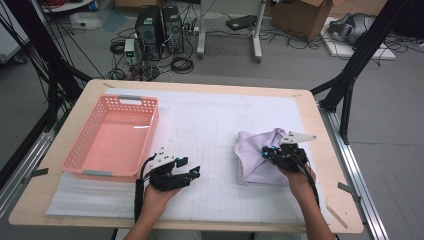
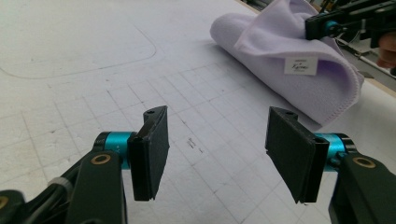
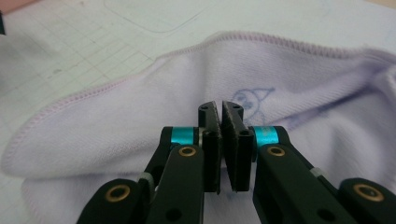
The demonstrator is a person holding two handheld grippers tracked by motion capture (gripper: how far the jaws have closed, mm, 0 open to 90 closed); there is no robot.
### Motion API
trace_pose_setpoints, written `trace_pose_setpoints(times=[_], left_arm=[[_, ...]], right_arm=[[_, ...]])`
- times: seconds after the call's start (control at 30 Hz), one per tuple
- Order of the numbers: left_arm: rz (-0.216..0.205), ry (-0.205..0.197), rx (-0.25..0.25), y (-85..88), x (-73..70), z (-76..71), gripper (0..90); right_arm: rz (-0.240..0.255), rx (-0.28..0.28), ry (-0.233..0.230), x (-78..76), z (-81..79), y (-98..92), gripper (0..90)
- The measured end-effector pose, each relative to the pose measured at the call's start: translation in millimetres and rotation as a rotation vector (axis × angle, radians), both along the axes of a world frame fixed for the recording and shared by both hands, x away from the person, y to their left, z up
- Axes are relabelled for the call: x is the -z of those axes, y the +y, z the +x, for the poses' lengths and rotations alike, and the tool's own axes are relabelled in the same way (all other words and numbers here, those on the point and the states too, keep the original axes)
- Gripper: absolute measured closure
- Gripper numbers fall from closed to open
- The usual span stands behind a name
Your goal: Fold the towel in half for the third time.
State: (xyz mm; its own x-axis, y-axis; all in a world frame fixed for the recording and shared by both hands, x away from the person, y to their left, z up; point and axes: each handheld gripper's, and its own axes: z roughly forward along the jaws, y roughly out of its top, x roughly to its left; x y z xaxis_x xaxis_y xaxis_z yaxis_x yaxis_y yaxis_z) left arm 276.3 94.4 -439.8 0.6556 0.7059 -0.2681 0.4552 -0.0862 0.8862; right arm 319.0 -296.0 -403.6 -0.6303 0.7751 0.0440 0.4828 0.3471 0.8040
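Lavender towel bunched right of centre in the high view, on the white gridded mat, long axis running from upper left to lower right of the frame. Right gripper sitting right on top of it, at the middle of the cloth, jaws pressed together; in the right gripper view the pads meet with barely a slit, folds of towel just behind them, and whether a pinch of cloth is caught between them cannot be told. Left gripper parked low at centre of the frame, well apart from the towel, jaws spread wide over bare mat, nothing between them; towel lying off to its right, in the upper right of the left gripper view, white label facing the lens. Right hand clearly the nearer one. Count: one towel, one pink basket at left, empty, two grippers
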Motion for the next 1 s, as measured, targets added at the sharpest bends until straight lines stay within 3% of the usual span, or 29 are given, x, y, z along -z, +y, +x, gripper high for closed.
trace_pose_setpoints(times=[0.1,0.17,0.23,0.33,0.47,0.57,0.73,0.87,0.93,1.0], left_arm=[[0.001,0.000,0.000,0.4,-0.2,0.1,39.8],[0.002,0.000,-0.001,0.6,-0.4,-0.1,39.8],[0.002,0.000,-0.002,0.6,-0.4,-0.2,39.8],[0.001,-0.002,0.000,0.7,-0.5,-0.2,39.8],[-0.002,-0.001,0.001,0.2,-0.6,-0.1,39.8],[-0.002,0.000,0.004,-0.1,-0.4,-0.1,39.8],[0.000,0.002,0.004,0.3,-0.1,-0.1,39.8],[0.006,0.002,0.009,0.4,0.2,-0.3,39.8],[0.002,0.002,0.009,-0.3,0.3,-0.6,39.8],[0.004,0.003,0.009,0.0,0.5,-0.6,39.8]], right_arm=[[-0.012,0.036,0.018,5.8,-8.2,-16.0,85.3],[-0.034,0.093,0.065,10.4,-11.5,-22.8,79.5],[-0.014,0.108,0.057,8.5,-14.5,-26.2,74.2],[-0.003,0.130,0.028,-2.6,-14.7,-21.6,57.4],[0.026,0.093,-0.045,-22.7,-2.6,-4.8,47.8],[0.024,0.035,-0.027,-29.4,14.9,15.5,45.3],[-0.031,-0.056,0.073,-17.4,38.5,52.9,48.3],[-0.075,-0.058,0.146,0.6,50.6,68.4,51.8],[-0.115,-0.072,0.157,5.9,52.6,71.4,66.1],[-0.123,-0.075,0.149,4.1,50.1,70.6,80.5]])
